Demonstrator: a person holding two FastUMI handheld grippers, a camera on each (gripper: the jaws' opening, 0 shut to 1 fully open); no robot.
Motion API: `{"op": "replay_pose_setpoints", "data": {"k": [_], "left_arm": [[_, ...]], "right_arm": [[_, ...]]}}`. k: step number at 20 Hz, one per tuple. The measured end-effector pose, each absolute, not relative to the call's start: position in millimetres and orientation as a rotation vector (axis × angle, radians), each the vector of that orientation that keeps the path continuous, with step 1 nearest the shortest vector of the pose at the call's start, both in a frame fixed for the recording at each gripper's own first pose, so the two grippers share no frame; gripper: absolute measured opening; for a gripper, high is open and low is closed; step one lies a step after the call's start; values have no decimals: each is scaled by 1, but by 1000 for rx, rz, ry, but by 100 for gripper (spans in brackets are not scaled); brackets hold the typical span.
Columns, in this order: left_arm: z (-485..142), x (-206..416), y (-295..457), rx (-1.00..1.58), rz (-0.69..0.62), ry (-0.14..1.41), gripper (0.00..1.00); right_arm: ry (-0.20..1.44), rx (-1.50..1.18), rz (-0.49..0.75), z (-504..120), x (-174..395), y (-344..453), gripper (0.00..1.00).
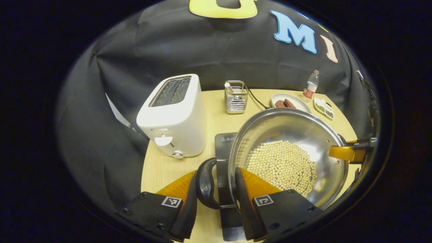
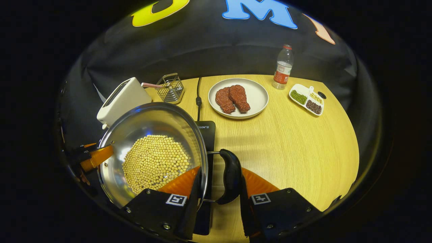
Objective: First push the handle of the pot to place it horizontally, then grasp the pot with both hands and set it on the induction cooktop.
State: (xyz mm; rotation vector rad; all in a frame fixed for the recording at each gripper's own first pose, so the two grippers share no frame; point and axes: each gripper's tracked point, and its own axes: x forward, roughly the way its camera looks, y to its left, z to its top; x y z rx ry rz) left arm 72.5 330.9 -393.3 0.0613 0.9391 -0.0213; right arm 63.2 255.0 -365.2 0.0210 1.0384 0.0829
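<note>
Left gripper view: left claw (image 1: 216, 189) clenched on the black side handle (image 1: 206, 184) of a steel pot (image 1: 287, 128) of pale beans, held over the induction cooktop (image 1: 224, 141) on the worktop (image 1: 158, 168). Right gripper view: right claw (image 2: 219, 192) grasping the opposite handle (image 2: 231, 175); toaster (image 2: 123, 98), plate (image 2: 260, 98), bottle (image 2: 282, 67) beyond.

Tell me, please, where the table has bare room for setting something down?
The widest bare stretch of table lies right of the induction cooktop, in front of the plate of meat and the divided dish. A smaller strip runs between toaster and cooktop. The back edge, with the wire basket and bottle, is crowded.
</note>
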Motion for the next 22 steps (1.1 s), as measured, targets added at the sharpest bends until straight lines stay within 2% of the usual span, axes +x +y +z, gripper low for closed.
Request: {"op": "replay_pose_setpoints", "data": {"k": [1, 2, 3, 5, 6, 7, 9, 10, 13, 15, 16, 17, 19, 21, 22], "left_arm": [[-396, 73, 331, 61, -21, 939, 63], [-398, 74, 332, 58, -19, 942, 63], [-400, 74, 333, 60, -19, 940, 63], [-403, 74, 334, 59, -20, 940, 60], [-406, 74, 336, 56, -21, 944, 63], [-410, 73, 335, 55, -21, 944, 60], [-413, 75, 335, 61, -25, 935, 60], [-415, 76, 336, 62, -27, 933, 63], [-418, 75, 335, 55, -29, 929, 60], [-423, 77, 336, 51, -34, 928, 63], [-423, 77, 337, 45, -34, 927, 60], [-425, 77, 338, 36, -33, 930, 63], [-428, 76, 339, 22, -32, 930, 60], [-430, 76, 339, 13, -35, 918, 63], [-430, 76, 341, 11, -36, 915, 60]], "right_arm": [[1040, 26, 79, -366, 63, 256, 49], [1036, 29, 75, -367, 64, 256, 49], [1036, 28, 74, -368, 65, 257, 55], [1038, 31, 72, -371, 64, 259, 55], [1041, 33, 71, -373, 64, 260, 55], [1043, 34, 69, -375, 64, 260, 55], [1044, 37, 65, -377, 64, 261, 55], [1045, 38, 63, -379, 63, 262, 55], [1044, 39, 50, -380, 63, 261, 55], [1046, 35, 43, -383, 62, 259, 55], [1036, 32, 42, -382, 64, 260, 55], [1036, 24, 43, -382, 65, 260, 55], [1025, 23, 41, -381, 67, 260, 55], [1023, 24, 41, -381, 68, 260, 55], [1023, 28, 39, -382, 68, 260, 55]]}}
